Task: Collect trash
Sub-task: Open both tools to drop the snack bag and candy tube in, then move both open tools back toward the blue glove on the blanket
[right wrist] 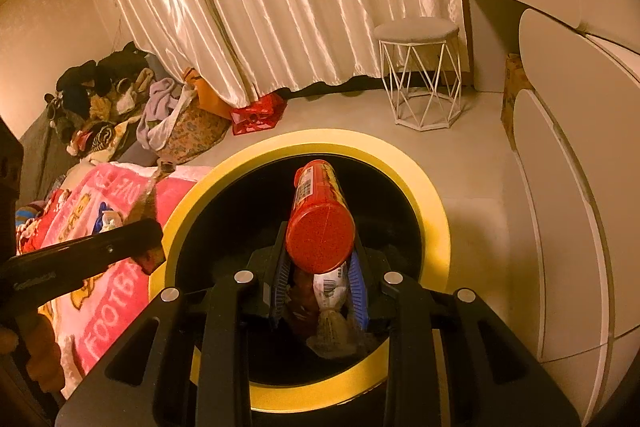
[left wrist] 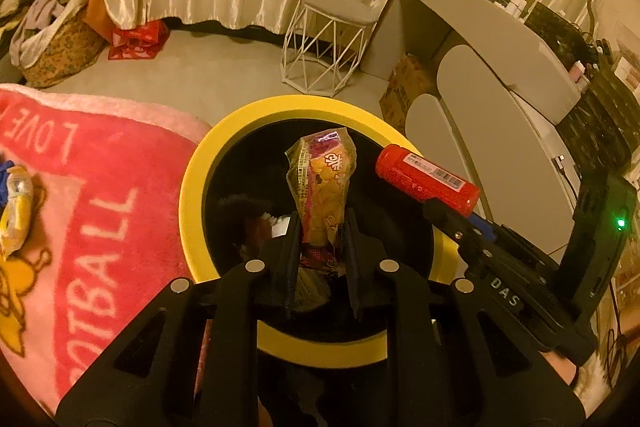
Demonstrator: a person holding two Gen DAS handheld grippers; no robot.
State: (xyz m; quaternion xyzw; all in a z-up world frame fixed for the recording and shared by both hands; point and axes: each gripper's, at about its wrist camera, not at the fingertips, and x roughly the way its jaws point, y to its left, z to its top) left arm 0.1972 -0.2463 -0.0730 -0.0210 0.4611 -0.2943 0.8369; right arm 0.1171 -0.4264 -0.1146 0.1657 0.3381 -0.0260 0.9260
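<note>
My left gripper (left wrist: 320, 227) has its fingers pinched on a yellow snack wrapper (left wrist: 324, 183), held upright over the black mouth of the yellow-rimmed trash bin (left wrist: 192, 187). My right gripper (right wrist: 320, 267) clamps a red cylindrical canister (right wrist: 320, 227) above the same bin, beside the pink blanket (left wrist: 92, 195).

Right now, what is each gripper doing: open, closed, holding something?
Left gripper: closed on the snack bag, over the yellow-rimmed bin.
Right gripper: closed on the red canister, over the same bin.
</note>
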